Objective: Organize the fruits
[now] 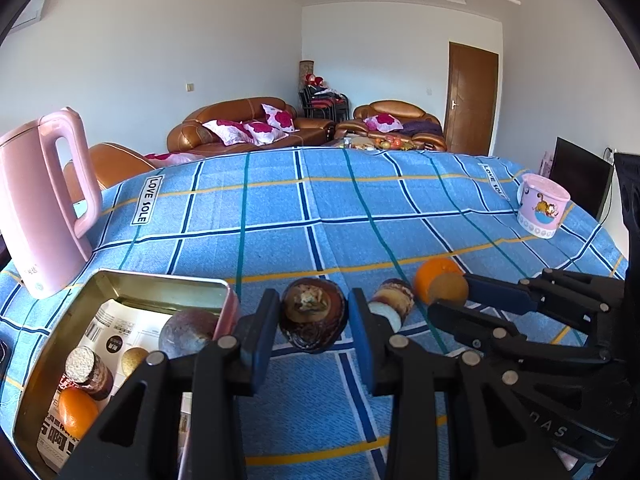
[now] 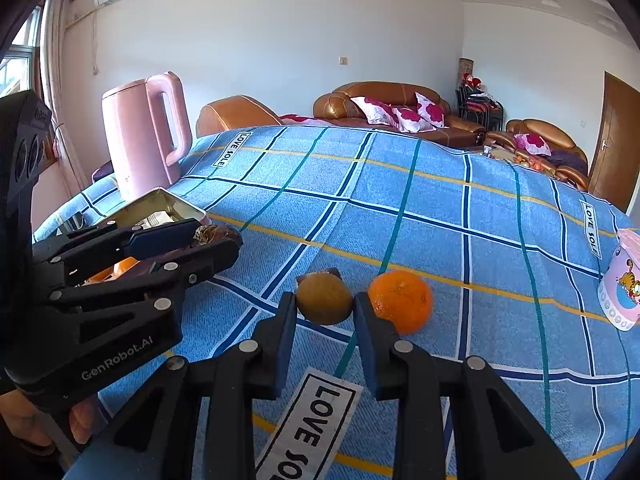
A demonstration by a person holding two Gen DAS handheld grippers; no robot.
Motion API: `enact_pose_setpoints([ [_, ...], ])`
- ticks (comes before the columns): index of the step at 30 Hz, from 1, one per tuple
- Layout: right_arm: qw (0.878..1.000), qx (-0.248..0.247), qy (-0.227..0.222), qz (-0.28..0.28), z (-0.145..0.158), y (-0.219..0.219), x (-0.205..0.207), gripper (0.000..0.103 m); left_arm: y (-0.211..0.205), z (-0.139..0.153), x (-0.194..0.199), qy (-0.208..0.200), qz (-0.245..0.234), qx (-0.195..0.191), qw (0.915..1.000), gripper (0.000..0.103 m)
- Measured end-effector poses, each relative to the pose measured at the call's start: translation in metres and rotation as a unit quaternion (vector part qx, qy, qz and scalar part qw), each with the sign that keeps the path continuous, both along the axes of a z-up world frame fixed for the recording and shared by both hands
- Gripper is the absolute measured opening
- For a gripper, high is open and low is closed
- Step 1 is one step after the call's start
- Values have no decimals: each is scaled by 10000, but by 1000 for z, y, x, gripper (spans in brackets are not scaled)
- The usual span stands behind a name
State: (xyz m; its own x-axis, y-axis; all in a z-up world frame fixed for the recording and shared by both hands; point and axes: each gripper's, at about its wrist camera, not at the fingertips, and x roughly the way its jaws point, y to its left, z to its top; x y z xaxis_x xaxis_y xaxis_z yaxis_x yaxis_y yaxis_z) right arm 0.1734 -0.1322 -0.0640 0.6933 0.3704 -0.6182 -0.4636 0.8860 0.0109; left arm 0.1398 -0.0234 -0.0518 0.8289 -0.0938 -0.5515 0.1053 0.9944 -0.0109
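We've got both claws loaded. Left gripper (image 1: pixel 314 316) is clamped on a dark, shrivelled fruit (image 1: pixel 313 314), pads pressing its sides, held just beside the tin's near corner. Right gripper (image 2: pixel 325 308) is clenched on a brownish-green kiwi (image 2: pixel 325 299), pads tight on both flanks. Whether either fruit has left the cloth, we can't tell.

Our read on progress: partway, maybe half.

Done, in the metal tin (image 1: pixel 168 286):
- an orange (image 1: pixel 77 416) at the near end
- a dark cut piece with a pale flat face (image 1: pixel 89 369) touching the orange
- a round purplish fruit (image 1: pixel 188 332) against the right wall
- all sitting on printed paper lining the bottom; a small yellowish disc there looks like print, not fruit, but we can't be sure

Left, on the blue checked cloth (image 1: pixel 280 216):
- the two fruits in the claws
- a dark piece with a white cut end (image 1: pixel 394 300) just right of the left claw
- a second orange (image 2: pixel 401 300) touching the kiwi's right side, next to the right claw

So by our count four items are not yet in, two of them in hand.

Farther back: pink kettle (image 1: pixel 38 208) stands upright behind the tin, pink mug (image 1: pixel 542 205) upright at the far right edge, contents not visible. Neither looks like part of the job.
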Motion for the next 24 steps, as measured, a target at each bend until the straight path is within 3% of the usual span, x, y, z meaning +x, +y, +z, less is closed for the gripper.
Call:
enact_pose_setpoints([
  [24, 9980, 231, -583, -43, 13, -9, -18, 31, 1, 8, -14, -437, 124, 24, 9990, 37],
])
